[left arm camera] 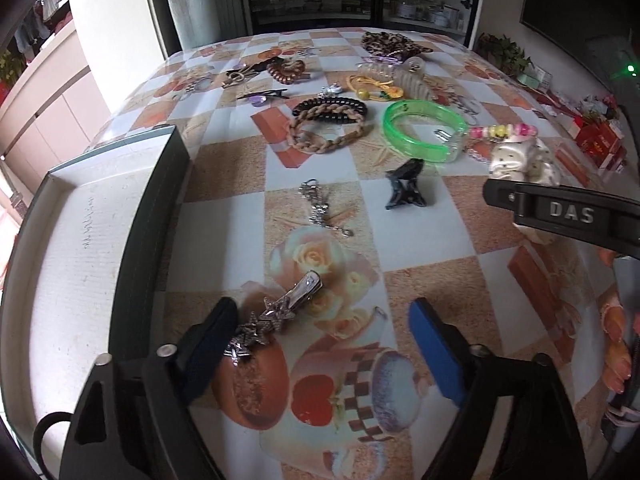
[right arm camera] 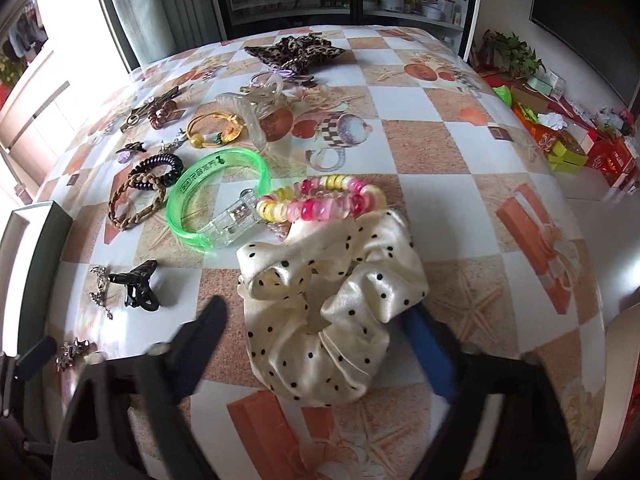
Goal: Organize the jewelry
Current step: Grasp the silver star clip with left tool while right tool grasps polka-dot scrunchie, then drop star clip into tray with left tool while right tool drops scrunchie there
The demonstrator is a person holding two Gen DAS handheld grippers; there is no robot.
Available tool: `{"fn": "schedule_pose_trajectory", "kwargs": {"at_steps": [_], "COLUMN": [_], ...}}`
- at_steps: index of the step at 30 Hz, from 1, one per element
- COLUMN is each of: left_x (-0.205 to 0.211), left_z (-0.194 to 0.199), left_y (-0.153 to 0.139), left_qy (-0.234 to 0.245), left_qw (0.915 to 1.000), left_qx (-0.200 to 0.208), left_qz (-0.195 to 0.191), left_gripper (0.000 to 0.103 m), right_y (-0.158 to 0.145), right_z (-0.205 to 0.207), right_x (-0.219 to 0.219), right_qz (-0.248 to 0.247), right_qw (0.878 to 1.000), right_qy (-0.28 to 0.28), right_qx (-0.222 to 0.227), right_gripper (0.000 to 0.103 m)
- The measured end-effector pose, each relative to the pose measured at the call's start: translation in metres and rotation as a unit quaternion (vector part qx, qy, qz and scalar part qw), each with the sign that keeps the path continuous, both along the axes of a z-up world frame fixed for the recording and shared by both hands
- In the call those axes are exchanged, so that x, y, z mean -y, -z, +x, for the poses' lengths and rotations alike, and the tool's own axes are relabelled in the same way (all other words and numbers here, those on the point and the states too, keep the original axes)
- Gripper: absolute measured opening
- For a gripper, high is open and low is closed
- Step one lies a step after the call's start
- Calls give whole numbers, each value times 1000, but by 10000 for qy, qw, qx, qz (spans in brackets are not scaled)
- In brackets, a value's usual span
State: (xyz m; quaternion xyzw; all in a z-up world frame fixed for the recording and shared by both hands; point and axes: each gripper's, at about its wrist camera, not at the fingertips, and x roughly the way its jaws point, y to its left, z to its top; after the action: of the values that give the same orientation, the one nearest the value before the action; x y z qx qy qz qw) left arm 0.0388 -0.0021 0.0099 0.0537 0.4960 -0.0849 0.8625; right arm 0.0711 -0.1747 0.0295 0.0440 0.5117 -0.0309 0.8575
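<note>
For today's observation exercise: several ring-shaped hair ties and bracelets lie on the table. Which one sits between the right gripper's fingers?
The cream polka-dot scrunchie. It alone lies inside the open right gripper; the green bangle and pink-yellow beaded bracelet lie farther out.

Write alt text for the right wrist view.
The open right tool straddles a cream polka-dot scrunchie on a checkered tablecloth. Behind it lie a pink and yellow spiral hair tie, a green bangle and more hair accessories; a black claw clip sits left.
</note>
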Motion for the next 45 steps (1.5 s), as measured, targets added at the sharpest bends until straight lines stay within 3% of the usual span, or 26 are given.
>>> {"fn": "schedule_pose_trajectory", "kwargs": {"at_steps": [1,4,5,8,15,23,32,39,45], "left_x": [1,3,3,-1,-8,-23,-101,-190,-225], "left_z": [-1,-4,-5,-5,-13,-31,-28,9,49], "left_y": [-1,-4,-5,-8,-17,-61,-102,-89,-51], "left_qy": [18,29,33,26,-25,-53,-644,-1443,-1781], "left_qw": [10000,9999,9999,9992,9972,9954,9914,9866,9836], "left_qx": [-24,-28,-31,-108,-113,336,717,608,135], "left_qz": [-66,-129,-162,-386,-745,-893,-886,-469,-256], "left_gripper": [75,50,35,18,18,18,18,18,18], "right_y": [-1,-4,-4,-5,-17,-40,-81,-93,-67], "right_z": [-1,-3,-2,-6,-26,-56,-52,-21,21], "right_x": [0,1,2,3,3,-5,-66,-163,-234], "right_qz": [11,210,279,404,689,1037,1187,1178,1270], "right_qw": [10000,9997,9995,9990,9969,9920,9816,9643,9559], "right_qy": [-37,-93,-99,-124,-333,-675,-1428,-2330,-2649], "right_qx": [27,66,76,121,205,256,436,432,87], "right_gripper": [70,46,37,26,20,20,20,20,20]}}
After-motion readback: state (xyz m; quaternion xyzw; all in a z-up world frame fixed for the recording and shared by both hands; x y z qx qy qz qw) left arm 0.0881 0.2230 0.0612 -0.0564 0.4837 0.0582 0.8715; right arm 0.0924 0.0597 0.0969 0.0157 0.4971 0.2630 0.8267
